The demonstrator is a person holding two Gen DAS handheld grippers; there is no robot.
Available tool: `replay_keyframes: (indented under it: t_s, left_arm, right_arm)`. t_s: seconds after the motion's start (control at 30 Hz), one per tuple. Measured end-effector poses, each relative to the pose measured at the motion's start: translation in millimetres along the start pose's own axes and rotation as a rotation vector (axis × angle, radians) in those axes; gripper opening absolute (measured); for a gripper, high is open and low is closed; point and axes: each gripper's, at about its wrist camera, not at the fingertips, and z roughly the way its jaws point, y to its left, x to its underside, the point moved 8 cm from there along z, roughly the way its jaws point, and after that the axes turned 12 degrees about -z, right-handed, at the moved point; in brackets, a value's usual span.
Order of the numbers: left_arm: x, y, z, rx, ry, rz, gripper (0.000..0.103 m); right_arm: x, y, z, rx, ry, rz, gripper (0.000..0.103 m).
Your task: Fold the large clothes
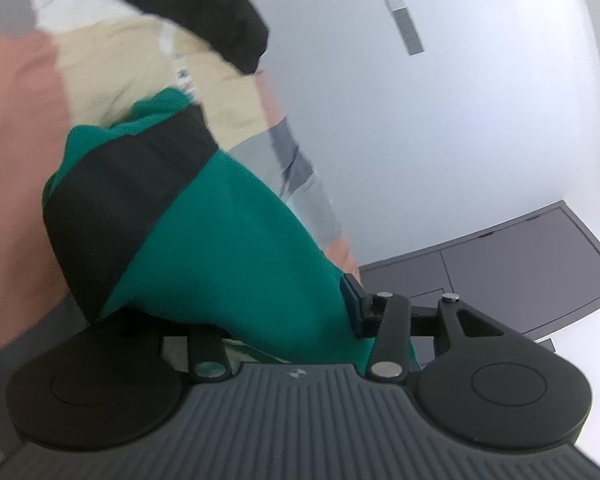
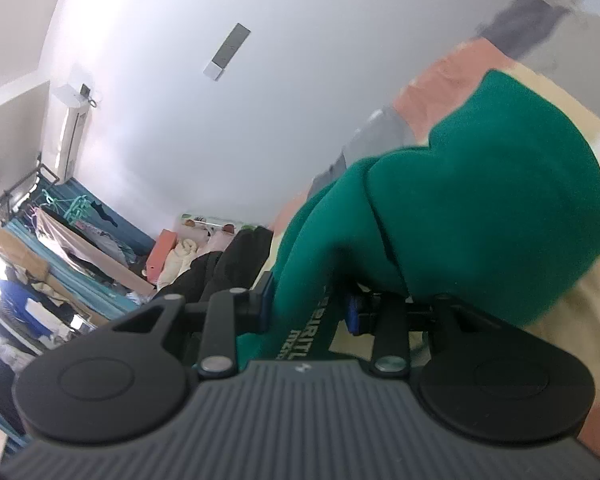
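Observation:
A large green garment with a black band [image 1: 228,240] fills the left wrist view and drapes over my left gripper [image 1: 300,316], which is shut on its cloth; only the right blue pad [image 1: 354,304] shows. In the right wrist view the same green garment [image 2: 480,208], with white lettering near the jaws, bunches between the blue pads of my right gripper [image 2: 310,304], which is shut on it. Both grippers hold it lifted above a patchwork bedspread [image 1: 16,140].
The bedspread [image 2: 456,72] has pink, cream and grey blocks. A black garment [image 1: 216,12] lies at the top of the left view. More black clothes [image 2: 228,264] and a cluttered clothes rack [image 2: 72,232] sit by a white wall. Dark cabinet doors [image 1: 520,264] are right.

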Motion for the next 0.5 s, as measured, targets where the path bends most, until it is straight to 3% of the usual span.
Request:
replay_keyframes:
  t_s: [0.17,0.37,0.5]
  left_arm:
    - [-21.6,-24.3,15.3,0.036,-0.042,0.1,0.052]
    - [-52.0,-37.5,41.5,0.131,-0.111,0.197,0.063]
    - [-66.9,-34.6,62.5,0.065,-0.143,0.298,0.064]
  right_arm:
    - [-15.6,-4.8,25.2,-0.014,-0.016,-0.048,0.039]
    - [-31.5,-11.6,62.8,-0.028,-0.031,-0.119,0.039]
    - [-34.8,-24.6,80.0,-0.031,-0.027,-0.149,0.047]
